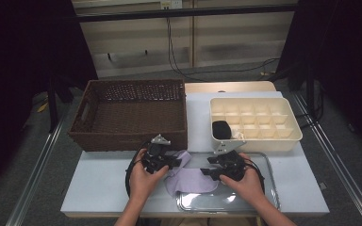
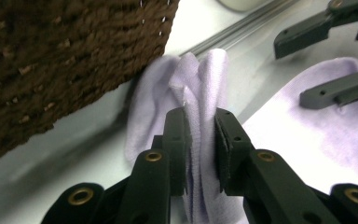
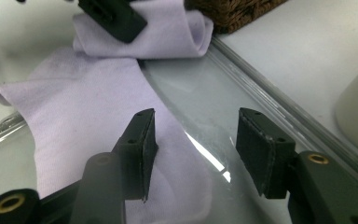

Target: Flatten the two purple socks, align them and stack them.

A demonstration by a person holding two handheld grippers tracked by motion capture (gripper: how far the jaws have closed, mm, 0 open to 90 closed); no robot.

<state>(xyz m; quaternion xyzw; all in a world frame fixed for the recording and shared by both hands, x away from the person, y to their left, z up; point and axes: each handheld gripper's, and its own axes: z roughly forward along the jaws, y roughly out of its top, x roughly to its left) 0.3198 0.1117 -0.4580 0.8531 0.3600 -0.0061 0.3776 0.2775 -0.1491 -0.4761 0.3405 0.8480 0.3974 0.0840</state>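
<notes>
Lilac sock (image 1: pixel 188 176) spread across the near middle of the white desk (image 1: pixel 99 183), its lower part lying over the left end of a clear glass tray (image 1: pixel 268 188), its upper end bunched just beside the front corner of the brown wicker basket (image 1: pixel 132 113). Left tongs (image 1: pixel 166 160) gripped in the left hand (image 1: pixel 143 179), pinching a raised fold of that bunched end; in the left gripper view, cloth standing between the two black pads (image 2: pixel 179 135), both pressed against it, with the basket wall (image 2: pixel 65 60) close at the upper left. Right tongs (image 1: pixel 213 168) held in the right hand (image 1: pixel 247 181) over the tray, spread apart with nothing gripped; in the right gripper view, left pad (image 3: pixel 144 140) hovering above the flat part of the sock (image 3: pixel 98 107), right pad above bare glass (image 3: pixel 205 98), no contact to be made out. Cream divided organiser box (image 1: pixel 254 123) standing behind the tray on the right, a black rolled item (image 1: pixel 221 129) sitting in its front-left compartment. Basket and organiser well apart, bare desk between them.
</notes>
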